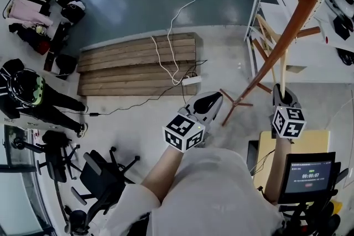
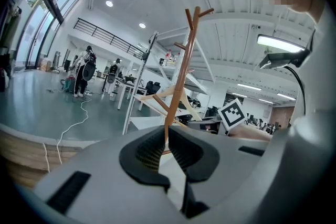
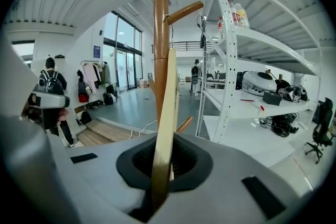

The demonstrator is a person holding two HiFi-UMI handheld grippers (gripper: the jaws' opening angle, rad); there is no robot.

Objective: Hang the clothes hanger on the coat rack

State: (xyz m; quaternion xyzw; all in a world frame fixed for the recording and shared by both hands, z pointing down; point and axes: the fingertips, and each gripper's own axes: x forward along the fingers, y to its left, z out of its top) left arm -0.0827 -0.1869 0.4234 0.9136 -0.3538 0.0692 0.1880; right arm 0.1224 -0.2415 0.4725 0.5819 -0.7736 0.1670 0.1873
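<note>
Right gripper point(image 3: 165, 157) pinches the clothes hanger point(image 3: 167, 113) in front of the coat rack point(image 3: 160, 34).
Its jaws press on the pale hanger, which rises upright from them; the rack's pole stands just beyond. The left gripper point(image 2: 167, 144), jaws together with nothing between, faces the rack.

One hanger point(image 1: 282, 70), one coat rack point(image 1: 301, 11), two grippers point(image 1: 209, 102) point(image 1: 285, 98)

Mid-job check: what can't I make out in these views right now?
- Hook of the clothes hanger: the right gripper view shows it edge-on in front of the coat rack pole; no hook shows.
- Top of the coat rack: cut off by the upper edge in the head and right gripper views.
- Grip spot of the right tongs: in the head view, the marker cube covers it.
</note>
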